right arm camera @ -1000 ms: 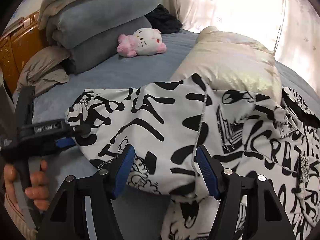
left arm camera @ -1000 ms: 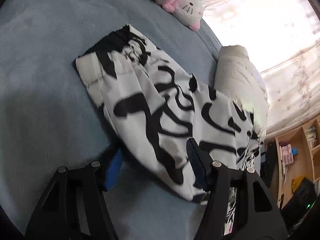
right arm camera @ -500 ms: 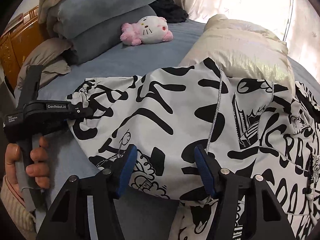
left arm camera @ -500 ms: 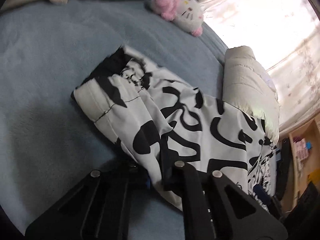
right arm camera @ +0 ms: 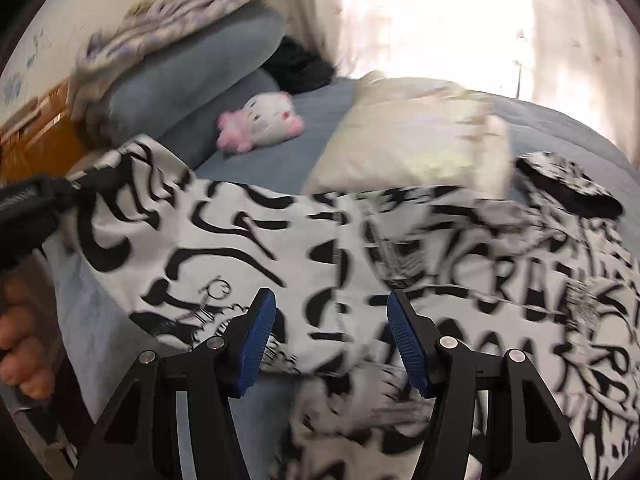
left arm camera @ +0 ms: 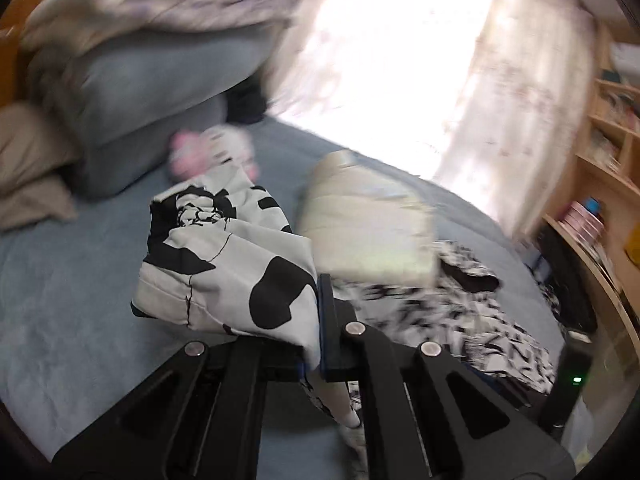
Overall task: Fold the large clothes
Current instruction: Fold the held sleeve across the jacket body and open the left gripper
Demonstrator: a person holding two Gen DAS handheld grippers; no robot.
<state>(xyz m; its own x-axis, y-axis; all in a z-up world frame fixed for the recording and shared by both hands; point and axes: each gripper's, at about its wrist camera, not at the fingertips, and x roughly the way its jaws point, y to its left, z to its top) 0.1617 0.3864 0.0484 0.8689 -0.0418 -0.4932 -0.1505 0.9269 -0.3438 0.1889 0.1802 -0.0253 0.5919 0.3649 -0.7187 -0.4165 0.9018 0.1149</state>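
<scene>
Left gripper (left arm camera: 316, 344) jaws were clamped on a corner of the white cotton garment with black graffiti print (right arm camera: 280, 256), lifted off the blue-grey bed (left arm camera: 60, 280). Right gripper (right arm camera: 330, 340) jaws stood apart, fabric lying between, unpinched. Garment's rest spread beside a cream quilted pillow (right arm camera: 408, 140).

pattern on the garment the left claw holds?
White with bold black graphic print on the garment; clearest in the right wrist view.

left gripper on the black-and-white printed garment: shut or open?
Shut. The left gripper has its jaws together, pinching a fold of the black-and-white printed garment, whose gripped end hangs clear of the blue-grey bedcover.
</scene>
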